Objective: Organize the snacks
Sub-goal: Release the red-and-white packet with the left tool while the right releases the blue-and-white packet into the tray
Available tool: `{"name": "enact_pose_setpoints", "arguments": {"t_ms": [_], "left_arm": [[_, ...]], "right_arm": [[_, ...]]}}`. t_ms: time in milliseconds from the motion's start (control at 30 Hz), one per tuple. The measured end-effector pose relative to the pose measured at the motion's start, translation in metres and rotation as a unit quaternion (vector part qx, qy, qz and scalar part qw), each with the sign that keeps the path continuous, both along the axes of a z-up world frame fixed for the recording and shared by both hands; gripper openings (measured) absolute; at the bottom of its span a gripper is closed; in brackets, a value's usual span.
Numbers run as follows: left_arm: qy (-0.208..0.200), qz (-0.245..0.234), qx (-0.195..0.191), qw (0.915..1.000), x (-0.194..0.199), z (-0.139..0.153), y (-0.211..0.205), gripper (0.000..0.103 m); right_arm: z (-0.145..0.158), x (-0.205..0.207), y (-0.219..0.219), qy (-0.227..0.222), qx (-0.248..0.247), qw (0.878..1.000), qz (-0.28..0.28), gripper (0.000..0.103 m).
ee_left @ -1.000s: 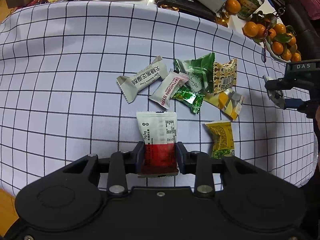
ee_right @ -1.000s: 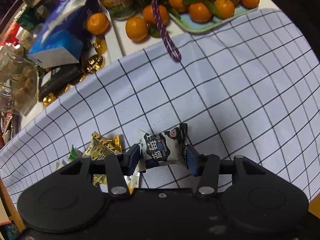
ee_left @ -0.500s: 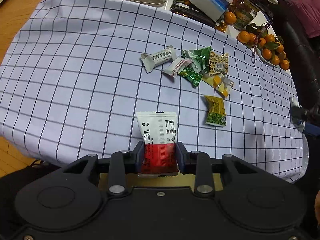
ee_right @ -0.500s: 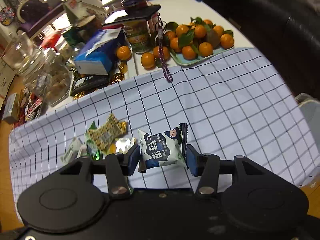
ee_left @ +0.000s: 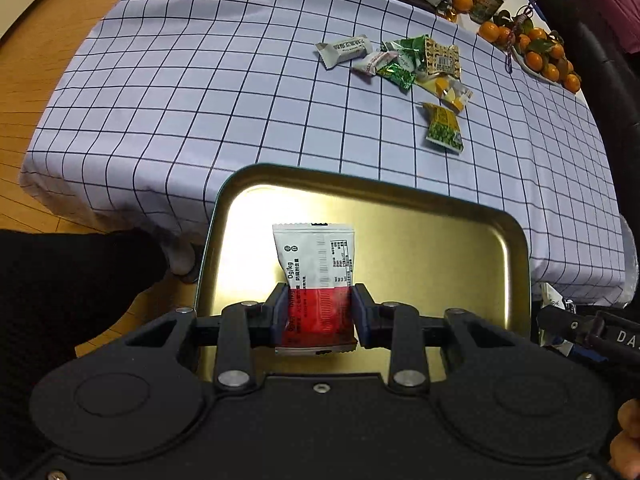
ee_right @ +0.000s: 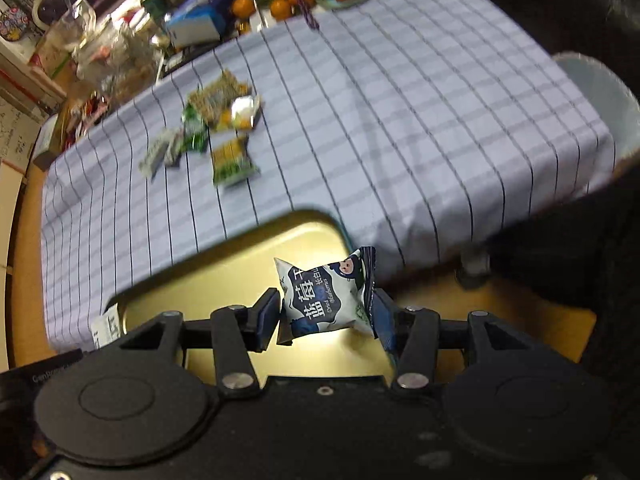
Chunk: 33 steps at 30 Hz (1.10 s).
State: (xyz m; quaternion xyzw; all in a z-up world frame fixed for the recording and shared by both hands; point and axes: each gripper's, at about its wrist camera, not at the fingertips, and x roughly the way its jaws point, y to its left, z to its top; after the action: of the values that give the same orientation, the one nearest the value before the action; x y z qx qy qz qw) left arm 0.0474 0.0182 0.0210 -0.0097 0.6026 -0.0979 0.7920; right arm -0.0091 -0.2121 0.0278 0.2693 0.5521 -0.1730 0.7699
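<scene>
Over the gold tin tray (ee_left: 500, 248), just past the near edge of the table, both tools hold a snack. The left gripper (ee_left: 319, 312) is part way open, and its two pads squeeze the red end of a red and white packet (ee_left: 314, 276). The right gripper (ee_right: 326, 312) is also part way open, and it pinches a blue and white packet (ee_right: 326, 296) by its sides. Both packets hang above the tray, not in it yet.

The tray looks bare as far as I can see, so I think the job has only just begun. These two snacks need to be let go into the tray first. A bunch of snacks (ee_left: 404, 64) lies on the checked cloth (ee_left: 200, 80), well apart from the tray, and a yellow and green packet (ee_left: 442, 128) sits a little away from that bunch, nearer the tray. All of those are left to pick up.

On the red and white packet I can read "0g/kg" and small print in a box. The blue and white one says "Dried Blueberries" under big Chinese letters, with a little cartoon face. The right tool, at the edge of the left view, shows the letters "DA". The writing on the far snacks is too small to read
</scene>
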Motion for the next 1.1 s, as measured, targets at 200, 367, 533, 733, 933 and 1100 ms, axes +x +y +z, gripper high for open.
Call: {"name": "enact_pose_setpoints", "arguments": {"t_ms": [200,367,533,733,933,1100], "left_arm": [[-0.018,-0.014,0.037,0.999,-0.028,-0.006,-0.003,0.042],[-0.019,-0.027,0.045,0.9984,-0.041,-0.012,-0.003,0.042],[-0.025,-0.025,0.017,0.9993,-0.043,-0.008,0.004,0.042],[-0.021,-0.011,0.016,0.9996,-0.042,-0.01,0.006,0.042],[0.005,-0.005,0.021,0.9998,-0.042,-0.021,0.006,0.042],[0.01,-0.008,0.025,0.9996,-0.043,-0.022,0.004,0.042]], "right_arm": [[-0.006,-0.019,0.028,0.012,-0.019,0.999,0.038,0.052],[-0.008,-0.027,0.045,0.01,-0.041,0.996,0.08,0.052],[-0.01,-0.028,0.051,0.015,-0.042,0.994,0.1,0.052],[-0.012,-0.026,0.051,0.018,-0.035,0.994,0.105,0.053],[-0.019,-0.023,0.046,0.034,-0.014,0.995,0.097,0.052],[-0.021,-0.022,0.045,0.039,-0.009,0.995,0.092,0.052]]}}
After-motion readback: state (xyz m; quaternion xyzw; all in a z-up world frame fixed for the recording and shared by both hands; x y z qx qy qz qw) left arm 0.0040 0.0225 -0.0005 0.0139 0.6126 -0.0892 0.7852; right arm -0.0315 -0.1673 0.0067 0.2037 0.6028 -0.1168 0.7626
